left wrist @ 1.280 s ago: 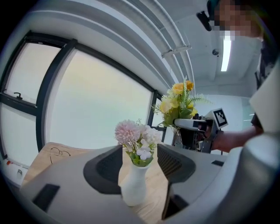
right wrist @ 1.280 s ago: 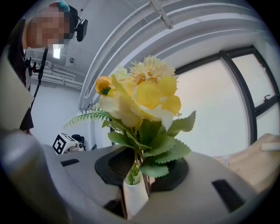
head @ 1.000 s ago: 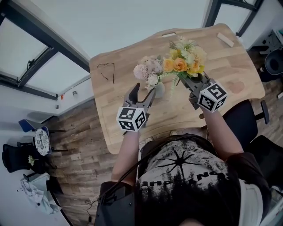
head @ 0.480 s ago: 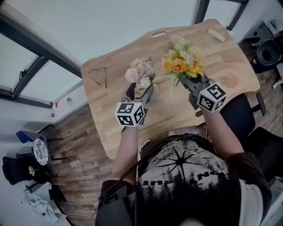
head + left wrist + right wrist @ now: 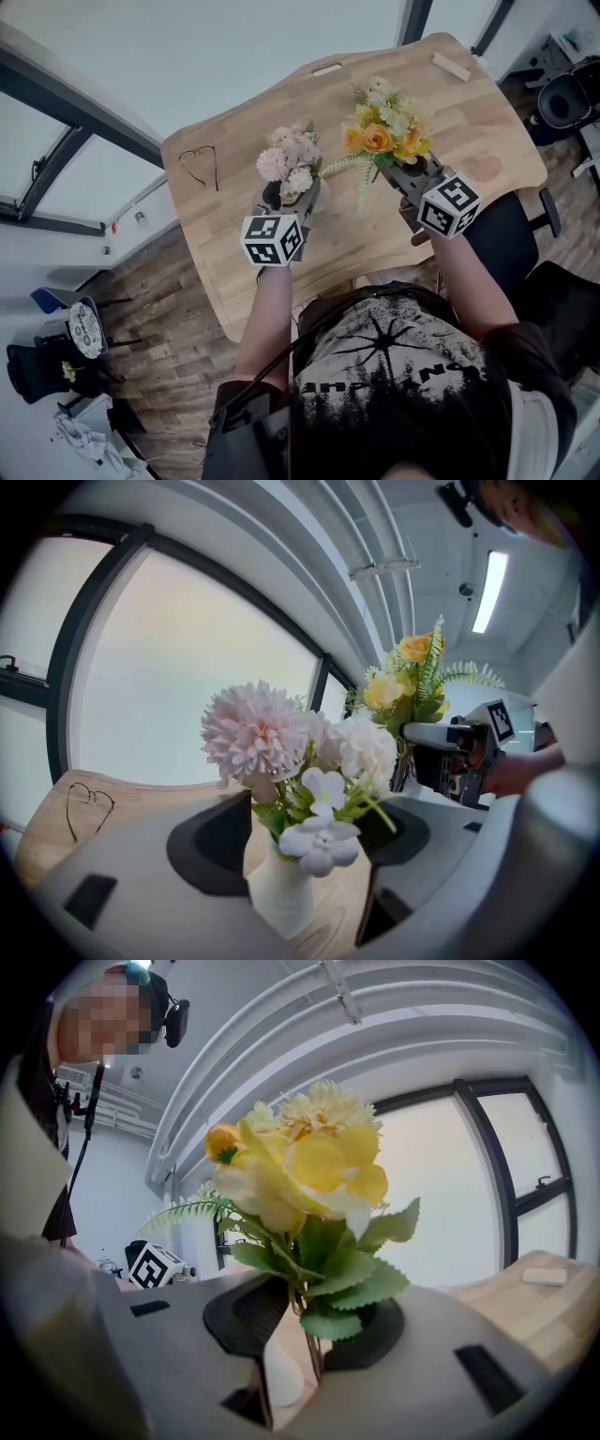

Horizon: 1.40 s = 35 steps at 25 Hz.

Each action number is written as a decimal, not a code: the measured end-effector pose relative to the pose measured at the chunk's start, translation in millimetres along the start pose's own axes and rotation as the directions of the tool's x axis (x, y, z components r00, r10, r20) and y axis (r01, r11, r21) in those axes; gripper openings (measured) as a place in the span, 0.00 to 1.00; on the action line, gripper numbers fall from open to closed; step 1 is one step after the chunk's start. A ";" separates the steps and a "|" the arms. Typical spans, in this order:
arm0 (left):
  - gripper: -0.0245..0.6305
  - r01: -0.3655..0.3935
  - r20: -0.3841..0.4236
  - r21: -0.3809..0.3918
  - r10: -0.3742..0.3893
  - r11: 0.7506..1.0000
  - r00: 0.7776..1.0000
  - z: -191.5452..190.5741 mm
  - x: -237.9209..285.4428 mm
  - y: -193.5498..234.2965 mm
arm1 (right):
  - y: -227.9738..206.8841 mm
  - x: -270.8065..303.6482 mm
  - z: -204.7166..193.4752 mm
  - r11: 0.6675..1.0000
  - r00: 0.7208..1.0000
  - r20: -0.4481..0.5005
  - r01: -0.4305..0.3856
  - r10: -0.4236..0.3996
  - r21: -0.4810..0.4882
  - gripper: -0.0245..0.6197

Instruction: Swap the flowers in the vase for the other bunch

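Pink-and-white flower bunch point(image 5: 289, 161) sits in the small white ceramic vase point(image 5: 281, 892) on the light wooden tabletop point(image 5: 356, 239). The left gripper point(image 5: 291, 192) has moved in from 6 o'clock, jaws just opened fully, now straddling vase neck and stems without touching, so pull-out is next, I reckon. Right gripper point(image 5: 410, 172), at 3 o'clock of the vase, has jaws pinched narrow on the stems of the yellow-and-orange bunch point(image 5: 386, 129), held off the tabletop.

left gripper point(image 5: 289, 199) forward, opening, fingers point(image 5: 211, 846) flanking vase point(image 5: 279, 902)
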<state>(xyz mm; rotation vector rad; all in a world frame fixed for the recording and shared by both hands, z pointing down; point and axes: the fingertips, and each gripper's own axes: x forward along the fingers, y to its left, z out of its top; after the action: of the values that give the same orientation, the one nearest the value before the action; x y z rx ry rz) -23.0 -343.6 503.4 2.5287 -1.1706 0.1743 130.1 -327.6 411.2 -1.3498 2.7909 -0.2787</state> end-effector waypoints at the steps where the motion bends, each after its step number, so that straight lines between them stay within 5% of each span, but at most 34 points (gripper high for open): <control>1: 0.55 0.007 -0.004 0.000 -0.007 1.000 1.000 -0.5 0.8 -0.5 | -0.4 0.2 -0.6 1.000 1.000 -0.002 0.002 -0.002 0.001 0.19; 4: 0.53 0.017 -0.014 0.006 -0.017 1.000 1.000 -2.4 0.9 -0.8 | -1.4 0.7 -2.0 1.000 1.000 -0.004 0.010 -0.010 0.005 0.19; 10: 0.24 -0.002 -0.002 0.018 0.002 1.000 1.000 -0.1 -2.7 2.4 | -2.9 0.1 -4.7 1.000 1.000 -0.009 0.017 -0.017 0.010 0.19; 14: 0.16 -0.009 0.003 0.019 0.009 1.000 1.000 0.4 -3.2 3.4 | -3.9 1.4 -5.9 1.000 1.000 -0.006 0.014 -0.014 0.011 0.19; 35: 0.11 0.001 0.081 0.020 -0.002 1.000 0.997 37.6 -8.2 -6.5 | 0.3 -1.2 -0.2 1.000 1.000 0.006 -0.002 0.002 0.004 0.19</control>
<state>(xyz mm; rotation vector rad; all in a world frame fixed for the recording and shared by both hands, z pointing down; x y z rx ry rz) -24.6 -347.4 464.5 2.5759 -1.2030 0.0838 130.6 -326.4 411.3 -1.3449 2.7846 -0.2798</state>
